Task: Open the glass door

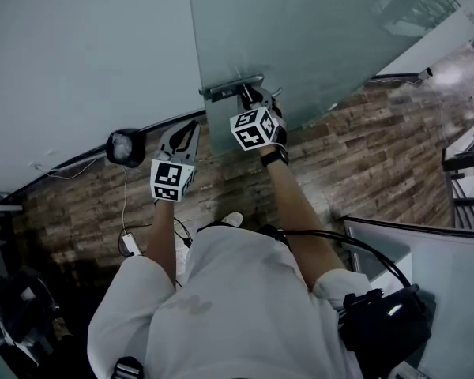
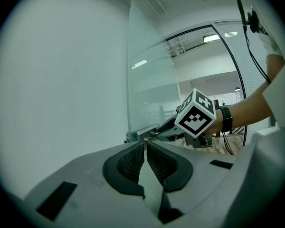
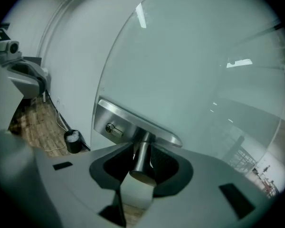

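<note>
- the glass door (image 1: 316, 38) stands ahead of the person. its free edge lies close beside the white wall (image 1: 79, 46).
- a metal lock plate (image 3: 133, 123) with a key cylinder is fixed at that edge. a round metal handle (image 3: 140, 156) projects from the plate toward the person.
- right gripper (image 1: 247, 97): the jaws are closed on the handle. the right gripper view shows both pads against the sides of the bar, which sits deep between them.
- left gripper (image 2: 146, 144): the jaws are drawn together with nothing between them. it hangs clear of the door, to the left of the lock plate and near the wall, and takes no part in the grasp.
- a black bin (image 3: 72, 141) stands on the wooden floor (image 1: 363, 156) at the foot of the wall, well apart from the door's edge.
- done, as judged: the approach and the grasp. the handle is secured in the right gripper.
- not settled: the pictures do not show clearly whether the door has left its closed position. no plain gap shows between its edge and the wall.
- left, as judged: swing the door on its hinges by the handle until the opening is clear, then let go.
- caution: the grasp is on a smooth round bar, so a pull off the line of the jaws could let it slip.
</note>
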Demonstrator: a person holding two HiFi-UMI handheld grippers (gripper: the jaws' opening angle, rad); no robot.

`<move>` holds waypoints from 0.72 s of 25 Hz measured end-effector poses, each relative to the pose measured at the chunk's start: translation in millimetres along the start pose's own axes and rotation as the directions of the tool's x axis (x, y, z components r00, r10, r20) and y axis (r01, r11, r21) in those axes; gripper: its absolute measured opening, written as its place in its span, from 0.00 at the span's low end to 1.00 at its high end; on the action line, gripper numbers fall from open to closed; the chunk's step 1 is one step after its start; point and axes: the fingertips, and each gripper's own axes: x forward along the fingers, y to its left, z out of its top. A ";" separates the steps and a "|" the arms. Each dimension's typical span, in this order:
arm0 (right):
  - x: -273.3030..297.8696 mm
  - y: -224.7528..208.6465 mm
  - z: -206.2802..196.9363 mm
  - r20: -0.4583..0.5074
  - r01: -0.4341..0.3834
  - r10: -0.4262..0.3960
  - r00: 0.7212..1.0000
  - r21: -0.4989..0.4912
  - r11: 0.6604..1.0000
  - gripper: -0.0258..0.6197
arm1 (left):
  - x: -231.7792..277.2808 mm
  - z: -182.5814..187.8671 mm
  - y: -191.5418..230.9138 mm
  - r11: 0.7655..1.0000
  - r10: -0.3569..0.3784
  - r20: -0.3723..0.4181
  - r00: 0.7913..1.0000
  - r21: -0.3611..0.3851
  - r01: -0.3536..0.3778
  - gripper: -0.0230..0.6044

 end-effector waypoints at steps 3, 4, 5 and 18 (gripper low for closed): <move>12.8 -5.4 8.1 -0.019 0.015 -0.014 1.000 0.031 0.999 0.20 | -2.8 6.7 3.0 1.000 0.002 0.009 1.000 -0.023 -0.001 0.07; 15.4 -6.4 12.2 -0.019 0.021 -0.021 1.000 0.036 0.999 0.20 | -5.3 9.3 4.4 1.000 0.004 0.011 1.000 -0.025 -0.003 0.07; 17.9 -7.0 16.8 -0.016 0.028 -0.028 0.999 0.039 0.999 0.20 | -7.8 11.7 6.7 1.000 0.010 0.014 1.000 -0.028 -0.009 0.07; 111.3 -36.4 65.8 -0.005 0.131 -0.131 0.991 0.049 0.990 0.20 | 53.9 10.2 71.7 0.988 0.123 -0.017 0.992 -0.094 -0.124 0.07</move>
